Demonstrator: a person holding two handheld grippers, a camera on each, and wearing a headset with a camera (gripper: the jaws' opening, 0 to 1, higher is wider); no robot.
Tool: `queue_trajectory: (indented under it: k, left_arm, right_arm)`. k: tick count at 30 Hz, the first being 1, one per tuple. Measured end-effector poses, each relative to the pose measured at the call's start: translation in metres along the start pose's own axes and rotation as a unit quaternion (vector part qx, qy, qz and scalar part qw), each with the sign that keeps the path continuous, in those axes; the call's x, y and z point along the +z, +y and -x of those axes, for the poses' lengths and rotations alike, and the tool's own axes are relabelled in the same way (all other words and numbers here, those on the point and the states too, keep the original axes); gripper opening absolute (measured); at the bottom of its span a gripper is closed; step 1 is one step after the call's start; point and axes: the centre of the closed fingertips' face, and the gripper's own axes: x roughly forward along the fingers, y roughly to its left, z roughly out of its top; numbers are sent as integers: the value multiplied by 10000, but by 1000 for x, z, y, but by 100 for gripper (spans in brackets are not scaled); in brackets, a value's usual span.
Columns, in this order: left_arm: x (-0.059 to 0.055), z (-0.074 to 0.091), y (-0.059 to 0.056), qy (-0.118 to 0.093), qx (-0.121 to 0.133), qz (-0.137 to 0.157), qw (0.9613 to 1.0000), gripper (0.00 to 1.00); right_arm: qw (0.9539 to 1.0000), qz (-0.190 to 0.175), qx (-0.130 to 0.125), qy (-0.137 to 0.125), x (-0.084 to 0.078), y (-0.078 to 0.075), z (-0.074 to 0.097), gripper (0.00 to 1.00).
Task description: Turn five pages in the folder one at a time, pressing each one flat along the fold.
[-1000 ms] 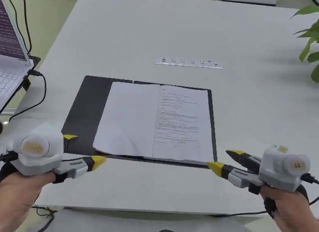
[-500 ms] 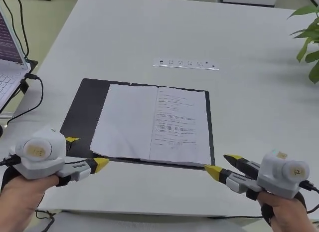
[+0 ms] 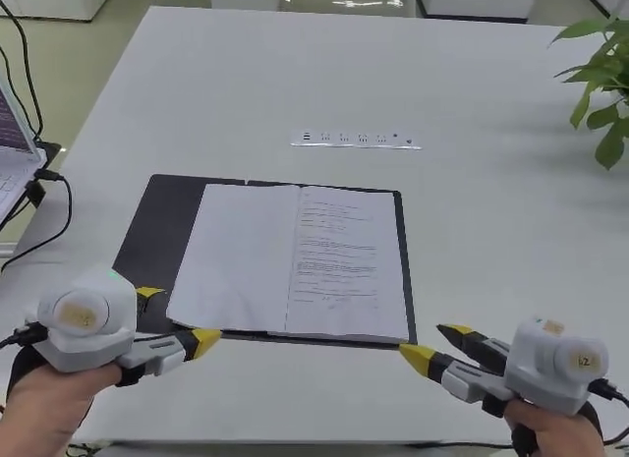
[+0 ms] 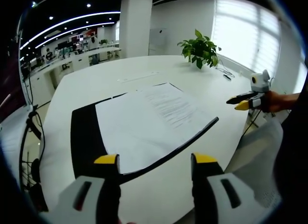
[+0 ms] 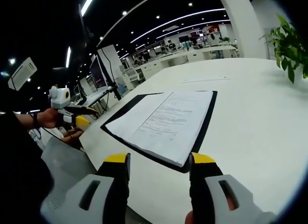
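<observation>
A black folder [image 3: 152,241] [image 4: 84,137] [image 5: 204,123] lies open on the white table, with a blank white page [image 3: 236,256] on its left side and a printed page [image 3: 344,260] on its right. My left gripper [image 3: 175,319] [image 4: 154,160] hovers open at the folder's near left corner, nothing between its yellow tips. Off the near right corner, my right gripper [image 3: 437,344] [image 5: 155,159] is held open and empty too. Both pages lie flat.
A white power strip [image 3: 356,140] sits on the table [image 3: 472,211] beyond the folder. A laptop [image 3: 12,133] with black cables [image 3: 54,197] stands at the left edge. A green plant [image 3: 598,88] leans in at the right.
Both grippers drew back slightly toward the near edge and stay open. The head camera shifted, so the folder sits lower and more to the left in view.
</observation>
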Motion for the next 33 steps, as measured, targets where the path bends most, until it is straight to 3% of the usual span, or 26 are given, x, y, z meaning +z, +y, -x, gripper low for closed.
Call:
queue_trajectory:
  k: [17,24,33]
  left_arm:
    - [21,-34,-28,67,-396,-253,9989,59]
    - [26,-56,-43,86,-591,-283,9978,58]
    - [34,-91,-67,230,-924,-532,9940,58]
  right_arm:
    - [9995,-264,-101,-113,-3,-12,12,48]
    - [9993,-329,-83,-146,-4,-13,13,48]
    - [9991,-396,-42,-113,-8,-15,14,48]
